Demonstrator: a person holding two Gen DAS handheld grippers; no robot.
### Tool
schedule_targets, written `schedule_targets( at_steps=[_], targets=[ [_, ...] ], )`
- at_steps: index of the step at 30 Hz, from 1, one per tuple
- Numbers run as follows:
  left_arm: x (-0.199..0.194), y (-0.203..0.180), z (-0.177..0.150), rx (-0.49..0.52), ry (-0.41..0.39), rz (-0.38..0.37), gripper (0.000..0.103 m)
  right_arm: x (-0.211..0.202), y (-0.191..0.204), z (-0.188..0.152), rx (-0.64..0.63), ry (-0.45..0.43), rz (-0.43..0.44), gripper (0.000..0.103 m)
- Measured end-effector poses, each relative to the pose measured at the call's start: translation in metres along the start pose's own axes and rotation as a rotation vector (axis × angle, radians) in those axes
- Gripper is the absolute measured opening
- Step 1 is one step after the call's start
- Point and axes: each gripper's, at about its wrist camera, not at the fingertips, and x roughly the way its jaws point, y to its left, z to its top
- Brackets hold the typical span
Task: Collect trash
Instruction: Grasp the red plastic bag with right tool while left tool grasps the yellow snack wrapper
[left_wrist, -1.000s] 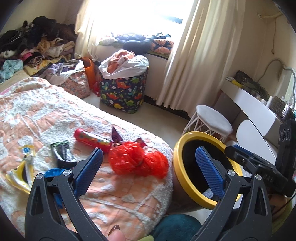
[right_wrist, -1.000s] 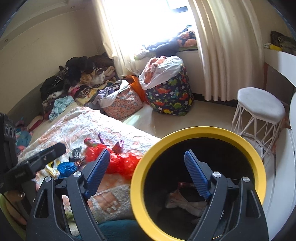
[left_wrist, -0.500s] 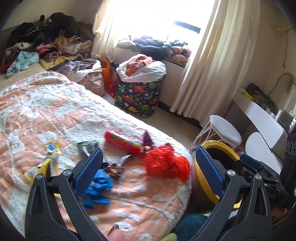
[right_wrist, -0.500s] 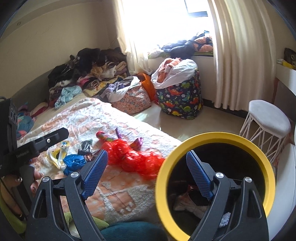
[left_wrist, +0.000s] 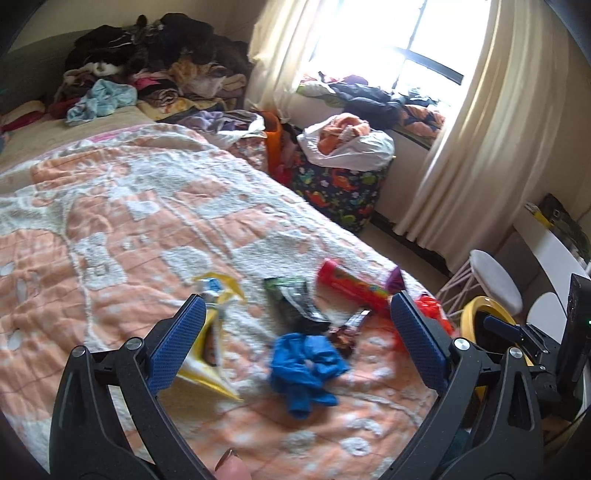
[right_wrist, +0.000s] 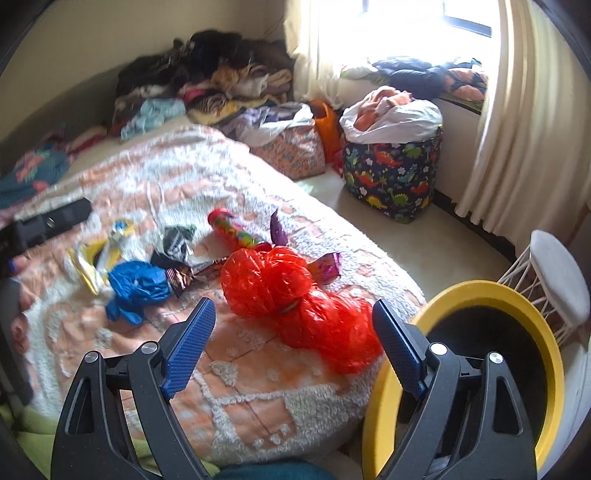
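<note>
Fingers (right_wrist: 295, 325) of both grippers wide apart, empty; crumpled red bag (right_wrist: 295, 299), blue wad (left_wrist: 306, 365) on bedspread (left_wrist: 122, 236).

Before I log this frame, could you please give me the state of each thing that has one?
Left claw: open, empty.
Right claw: open, empty.
Yellow-rimmed bin: uncovered, beside the bed.
Red plastic bag: crumpled, lying on the blanket.
Blue bag: crumpled, on the blanket.
</note>
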Motion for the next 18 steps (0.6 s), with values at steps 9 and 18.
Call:
schedule_targets(
  at_steps=[9,18],
  targets=[
    [0.006,0.050,-0.001,-0.084,0.008,0.112,0.092,0.059,0.027,0.004,-0.150,0.165,-0.112,0.084],
    [0.023,0.073,-0.017,-0.148,0.080,0.123,0.092,0.083,0.045,-0.007,-0.136,0.210,-0.061,0.035]
  ],
)
